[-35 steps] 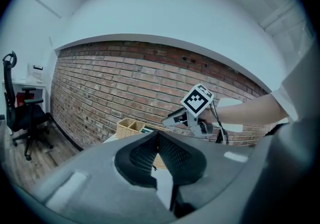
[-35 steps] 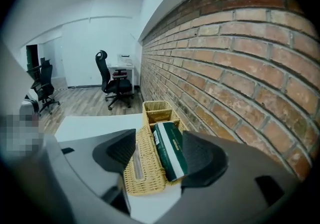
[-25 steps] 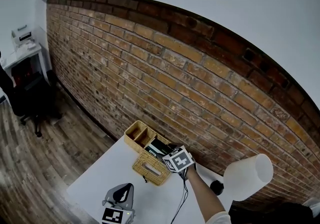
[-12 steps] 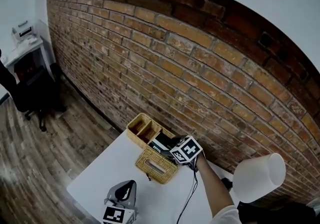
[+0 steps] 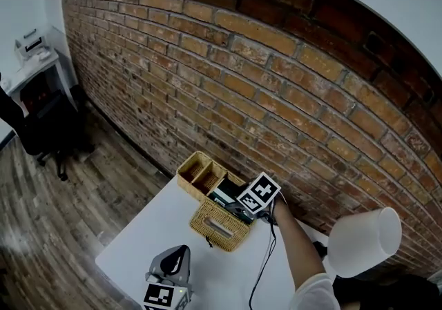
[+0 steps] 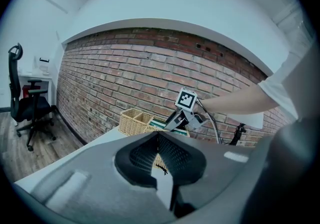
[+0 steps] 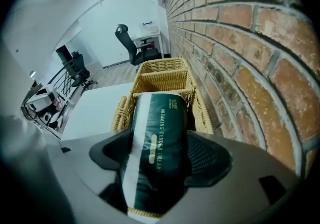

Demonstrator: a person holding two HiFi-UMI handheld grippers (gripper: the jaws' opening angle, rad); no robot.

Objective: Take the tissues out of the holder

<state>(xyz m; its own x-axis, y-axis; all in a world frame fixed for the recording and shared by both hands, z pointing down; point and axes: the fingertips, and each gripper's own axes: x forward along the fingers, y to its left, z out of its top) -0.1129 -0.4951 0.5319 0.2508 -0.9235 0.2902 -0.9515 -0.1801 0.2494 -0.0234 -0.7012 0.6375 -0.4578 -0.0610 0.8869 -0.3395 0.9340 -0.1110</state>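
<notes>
Red brick wall (image 5: 276,81) stands behind the white tabletop (image 5: 148,239). At its back edge, the dark green tissue pack (image 7: 157,133) lies in the yellow woven basket holder (image 7: 162,71), not out yet. Right tongs (image 7: 161,154) are opening around it, not squeezing. Left tongs (image 6: 158,149) are closed and empty near the front edge.

The green tissue pack (image 7: 157,133) reads "DREAMING TENDER DREAM" lengthwise.

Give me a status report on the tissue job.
Right gripper opening, tissue pack between its jaws. Pack in wicker holder. Left gripper shut, empty. Nothing blocking.
</notes>
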